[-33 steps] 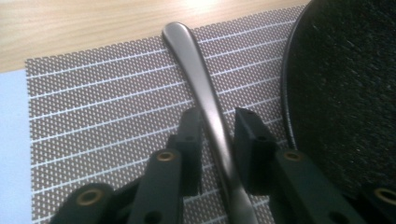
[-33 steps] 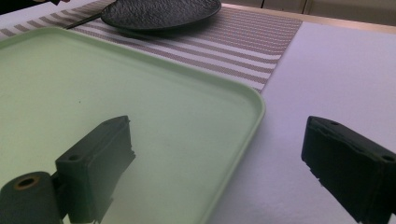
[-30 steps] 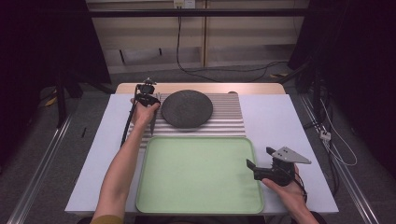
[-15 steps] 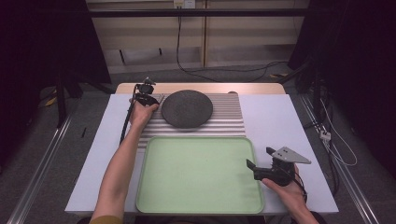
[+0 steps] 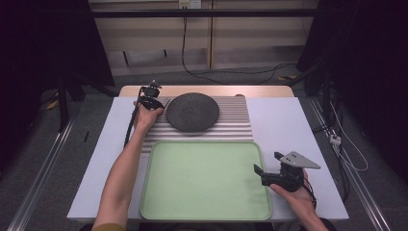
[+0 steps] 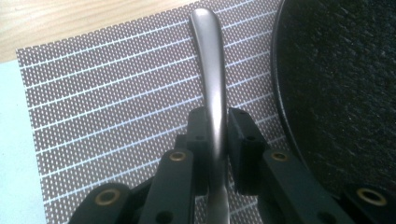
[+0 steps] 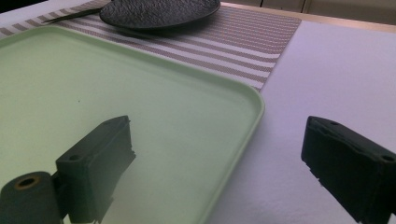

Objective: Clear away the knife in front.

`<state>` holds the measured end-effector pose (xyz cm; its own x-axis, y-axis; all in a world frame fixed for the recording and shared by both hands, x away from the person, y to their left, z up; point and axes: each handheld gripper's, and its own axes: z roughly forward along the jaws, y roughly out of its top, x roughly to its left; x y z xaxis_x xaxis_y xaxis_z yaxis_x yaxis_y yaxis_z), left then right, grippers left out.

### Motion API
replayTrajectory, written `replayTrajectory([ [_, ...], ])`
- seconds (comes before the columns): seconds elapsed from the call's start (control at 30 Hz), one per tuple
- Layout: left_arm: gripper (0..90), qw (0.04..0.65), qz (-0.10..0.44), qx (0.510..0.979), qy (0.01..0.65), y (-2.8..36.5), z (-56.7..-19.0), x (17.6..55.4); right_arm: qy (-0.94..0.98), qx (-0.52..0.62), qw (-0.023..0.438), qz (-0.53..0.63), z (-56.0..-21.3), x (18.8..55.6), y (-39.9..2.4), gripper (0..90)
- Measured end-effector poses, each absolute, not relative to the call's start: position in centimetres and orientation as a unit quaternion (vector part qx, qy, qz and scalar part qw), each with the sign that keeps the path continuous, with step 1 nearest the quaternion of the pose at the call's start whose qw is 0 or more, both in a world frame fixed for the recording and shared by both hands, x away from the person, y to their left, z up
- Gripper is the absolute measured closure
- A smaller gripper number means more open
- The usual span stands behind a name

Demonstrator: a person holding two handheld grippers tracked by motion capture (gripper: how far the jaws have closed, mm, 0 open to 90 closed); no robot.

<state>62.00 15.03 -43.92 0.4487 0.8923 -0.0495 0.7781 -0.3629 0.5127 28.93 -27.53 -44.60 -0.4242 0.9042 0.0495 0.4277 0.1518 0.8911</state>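
The room around the white tabletop (image 5: 298, 125) is dark, with light falling from above. The shiny silver metal handle (image 6: 212, 79) shows glare. Close parts look blurry.

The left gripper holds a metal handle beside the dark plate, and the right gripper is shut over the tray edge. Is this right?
Not quite: the right gripper is open, its jaws wide apart over the tray edge, as the right gripper view shows. The rest is right.

No legible text, label, brand, number or sign is found on any surface in the high view or in either gripper view.
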Motion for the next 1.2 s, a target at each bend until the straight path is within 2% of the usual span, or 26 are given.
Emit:
replayTrajectory([
  [0.67,79.8,0.24,0.116,0.82,0.507,15.5,-42.9,61.5,0.711,0.469,0.262,0.454,-44.6,28.9,-27.5,8.8],
  [1.2,79.8,0.253,0.127,0.83,0.48,15.7,-40.2,59.4,0.711,0.468,0.268,0.452,-44.5,28.7,-27.4,8.5],
])
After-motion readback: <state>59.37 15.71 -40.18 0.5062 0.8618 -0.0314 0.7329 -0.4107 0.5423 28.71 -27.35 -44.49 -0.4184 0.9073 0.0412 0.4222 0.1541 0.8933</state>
